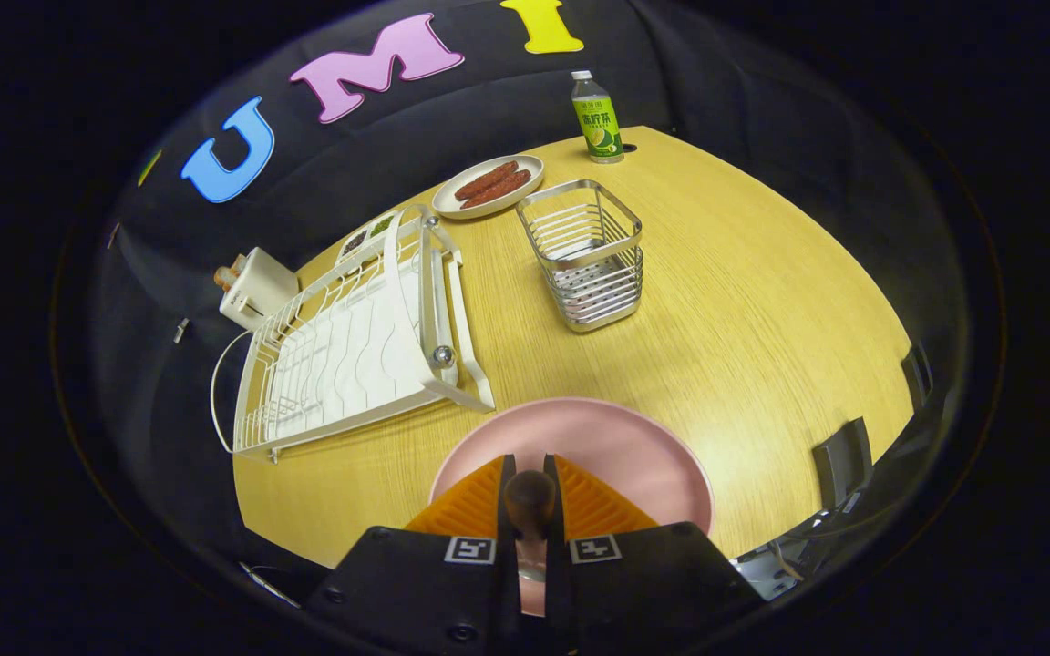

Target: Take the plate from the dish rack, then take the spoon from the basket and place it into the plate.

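Observation:
A pink plate (616, 446) lies flat on the wooden table (762, 310), right under and ahead of my fingers. My gripper (530, 497) is shut on the spoon (530, 499): its dark wooden handle end sticks up between the two orange fingers (475, 506), and a metal part shows lower in the gap above the plate. The wire basket (591, 255) stands beyond the plate, with nothing visible inside it. The white dish rack (352, 342) sits to the left of the basket, with no dishes in it.
Behind the basket is a beige plate of sausages (488, 187) and a green drink bottle (597, 118). A white toaster (254, 287) stands behind the rack. A small tray with dark and green food (365, 235) sits by the rack's far end. Dark chair backs (842, 460) edge the table's right.

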